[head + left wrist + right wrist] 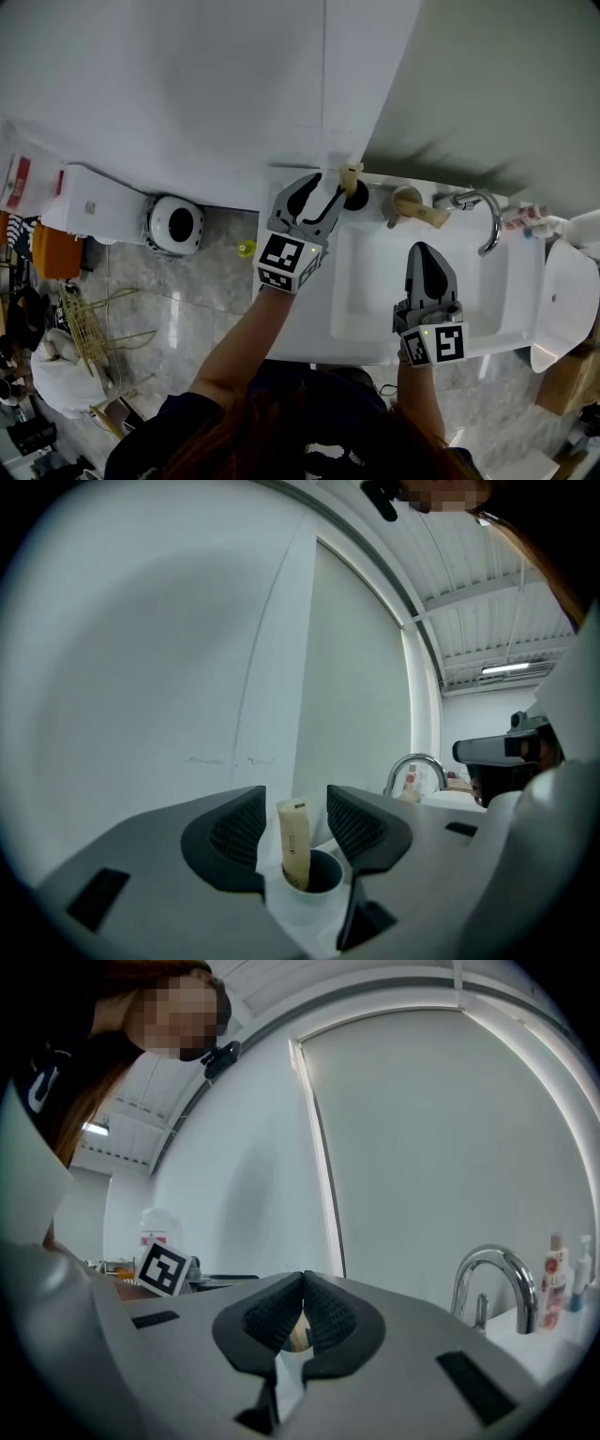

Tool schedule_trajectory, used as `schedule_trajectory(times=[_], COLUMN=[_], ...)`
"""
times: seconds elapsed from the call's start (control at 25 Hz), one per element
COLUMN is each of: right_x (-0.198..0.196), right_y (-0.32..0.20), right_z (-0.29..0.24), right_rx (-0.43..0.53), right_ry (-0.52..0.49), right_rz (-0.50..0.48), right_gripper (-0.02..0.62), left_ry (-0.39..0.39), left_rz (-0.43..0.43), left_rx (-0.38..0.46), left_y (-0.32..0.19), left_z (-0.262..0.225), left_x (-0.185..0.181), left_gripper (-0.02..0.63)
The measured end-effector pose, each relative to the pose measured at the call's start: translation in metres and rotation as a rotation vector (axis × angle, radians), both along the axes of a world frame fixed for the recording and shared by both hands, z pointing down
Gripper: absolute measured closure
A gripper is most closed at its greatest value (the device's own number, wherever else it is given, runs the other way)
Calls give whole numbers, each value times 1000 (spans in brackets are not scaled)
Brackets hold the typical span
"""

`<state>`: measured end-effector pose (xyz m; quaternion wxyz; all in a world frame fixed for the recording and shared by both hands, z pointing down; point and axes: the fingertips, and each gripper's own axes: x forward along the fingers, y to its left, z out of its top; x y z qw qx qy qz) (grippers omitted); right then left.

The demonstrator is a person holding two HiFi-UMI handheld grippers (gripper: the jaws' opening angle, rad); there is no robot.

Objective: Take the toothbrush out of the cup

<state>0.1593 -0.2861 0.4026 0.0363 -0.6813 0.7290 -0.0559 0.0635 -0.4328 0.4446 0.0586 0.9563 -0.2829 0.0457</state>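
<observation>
A beige toothbrush handle [293,844] stands upright in a small white cup [310,885] at the back left corner of the white sink counter [309,319]. My left gripper [295,803] is open and nearly level, one jaw on each side of the handle, and the pads do not touch it. In the head view the left gripper [333,190] sits right at the cup [356,195] by the wall. My right gripper [422,249] hovers over the basin, shut with nothing in it; in the right gripper view its jaws [303,1283] meet.
A chrome faucet [485,220] rises behind the basin [375,281], with a beige object [417,208] to its left and small bottles [525,217] to its right. The wall stands close behind the cup. A white round appliance [175,225] sits on the floor to the left.
</observation>
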Motion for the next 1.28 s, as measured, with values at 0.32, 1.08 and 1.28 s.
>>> schedule_trajectory(times=[0.32, 1.08, 1.28], right_x=[18, 36, 34], right_y=[-18, -31, -30], right_z=[19, 30, 24], right_rx=[-38, -44, -34], right_ry=[-8, -23, -17], right_rz=[-42, -51, -48], right_gripper=[581, 581, 581], left_ry=[-51, -55, -59], left_rz=[-29, -38, -20], left_rx=[-55, -23, -10], left_y=[-38, -54, -51], left_z=[38, 46, 34], left_x=[51, 77, 76], left_gripper=[350, 469, 476])
